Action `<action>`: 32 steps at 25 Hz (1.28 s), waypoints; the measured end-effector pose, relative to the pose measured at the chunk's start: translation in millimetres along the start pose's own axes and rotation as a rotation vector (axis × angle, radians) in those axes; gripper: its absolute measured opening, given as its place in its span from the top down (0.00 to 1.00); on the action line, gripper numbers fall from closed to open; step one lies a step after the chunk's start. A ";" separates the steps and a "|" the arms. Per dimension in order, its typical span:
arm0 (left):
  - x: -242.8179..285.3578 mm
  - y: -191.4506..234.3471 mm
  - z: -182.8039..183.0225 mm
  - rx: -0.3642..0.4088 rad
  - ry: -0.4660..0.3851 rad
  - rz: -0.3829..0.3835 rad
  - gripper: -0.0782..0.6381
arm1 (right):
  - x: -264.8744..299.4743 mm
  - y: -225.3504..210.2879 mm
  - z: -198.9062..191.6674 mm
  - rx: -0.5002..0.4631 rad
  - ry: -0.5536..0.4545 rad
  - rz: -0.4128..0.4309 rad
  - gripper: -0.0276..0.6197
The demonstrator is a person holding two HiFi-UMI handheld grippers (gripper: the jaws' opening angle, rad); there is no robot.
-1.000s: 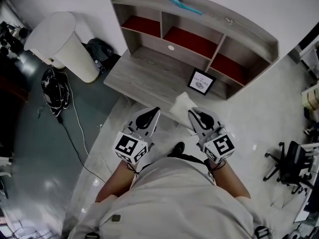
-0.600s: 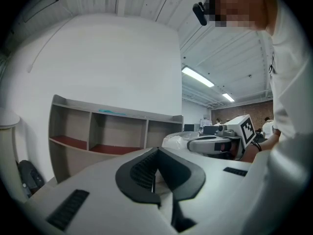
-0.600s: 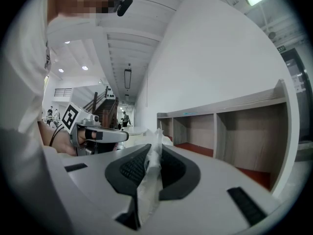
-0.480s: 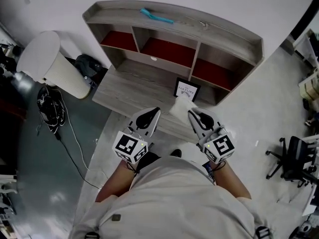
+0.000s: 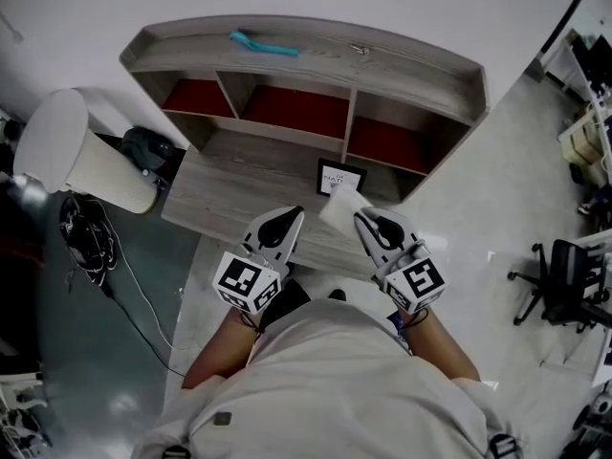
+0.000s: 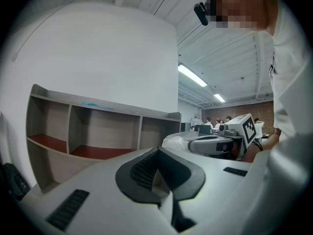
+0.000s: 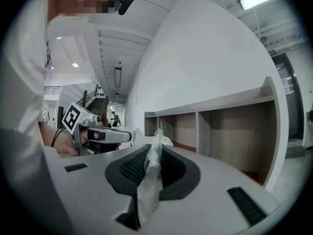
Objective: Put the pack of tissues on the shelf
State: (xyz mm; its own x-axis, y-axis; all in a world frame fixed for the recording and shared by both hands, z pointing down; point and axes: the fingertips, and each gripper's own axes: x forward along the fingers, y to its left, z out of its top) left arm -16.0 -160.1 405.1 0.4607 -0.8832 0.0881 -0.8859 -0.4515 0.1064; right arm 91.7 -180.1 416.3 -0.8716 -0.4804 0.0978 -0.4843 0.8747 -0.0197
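Standing at the far left, a white ribbed bin leaned beside a black bag, with a tangle of dark cables on the floor nearer the person. Right of them a grey wooden desk carried a shelf along its far edge. The shelf had three open compartments with red floors, and a teal object lay on its top board.

Over the near edge of the desk, the left tool pointed toward the shelf, its jaws pressed together with nothing between them. Just right of it, a small framed card stood on the desk before the right compartment.

The pack of tissues hung in the air just near of that card, above the desk and not yet on the shelf. The right tool pinched its loose plastic wrapping, which ran down between the dark pads. Both tools sat side by side, apart from each other.

Well off to the right, a black office chair stood on the pale floor.
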 end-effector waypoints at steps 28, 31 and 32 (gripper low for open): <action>84.5 173.8 16.8 -0.013 0.058 -0.226 0.87 | 164.9 -53.9 4.6 0.087 0.036 -0.209 0.87; 90.5 186.8 13.0 -0.017 0.071 -0.253 0.87 | 178.8 -56.6 2.7 0.089 0.043 -0.234 0.87; 92.5 190.8 12.2 -0.018 0.074 -0.262 0.87 | 183.2 -57.6 2.2 0.087 0.045 -0.241 0.87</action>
State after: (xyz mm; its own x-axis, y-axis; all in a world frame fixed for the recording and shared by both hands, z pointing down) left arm -143.0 -329.5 421.4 0.6772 -0.7247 0.1274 -0.7354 -0.6603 0.1527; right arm -40.3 -318.6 433.2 -0.7266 -0.6696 0.1537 -0.6844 0.7252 -0.0760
